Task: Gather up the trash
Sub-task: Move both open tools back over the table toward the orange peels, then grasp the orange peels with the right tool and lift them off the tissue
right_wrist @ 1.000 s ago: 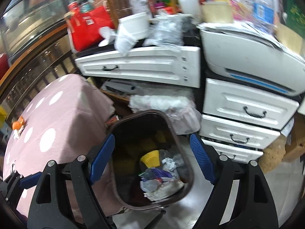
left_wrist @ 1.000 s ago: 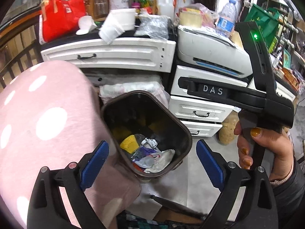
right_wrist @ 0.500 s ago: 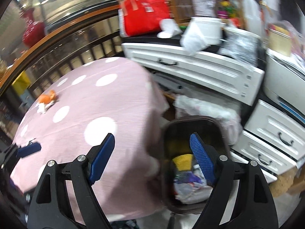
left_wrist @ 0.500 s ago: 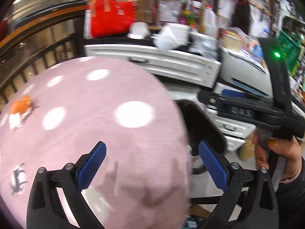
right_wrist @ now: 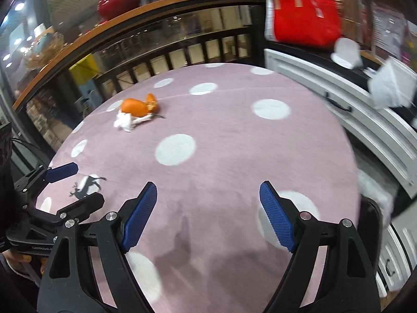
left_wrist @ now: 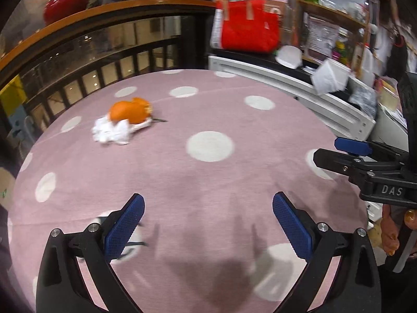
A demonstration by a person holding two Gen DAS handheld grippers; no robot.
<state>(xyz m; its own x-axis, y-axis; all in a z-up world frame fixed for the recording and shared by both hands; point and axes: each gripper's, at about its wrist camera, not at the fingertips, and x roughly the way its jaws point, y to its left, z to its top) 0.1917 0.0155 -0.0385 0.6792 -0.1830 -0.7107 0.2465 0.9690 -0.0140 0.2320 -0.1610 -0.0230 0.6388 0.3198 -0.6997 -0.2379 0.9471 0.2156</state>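
Both views have swung from the bin onto the orange peel [left_wrist: 129, 112] on its white tissue [left_wrist: 112, 134], far-left on the pink dotted surface [left_wrist: 208, 182]. I keep the left gripper [left_wrist: 208, 224] and right gripper [right_wrist: 208, 216] wide, empty; left nearer. Railing behind.

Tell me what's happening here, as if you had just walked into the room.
A person is clearing trash with a two-finger gripper in each hand. Both the left gripper and the right gripper are open and empty, held above a round table with a pink dotted cloth. On the far side of the table lie an orange peel and a crumpled white tissue, touching each other and not yet picked up. Neither gripper is near them yet.
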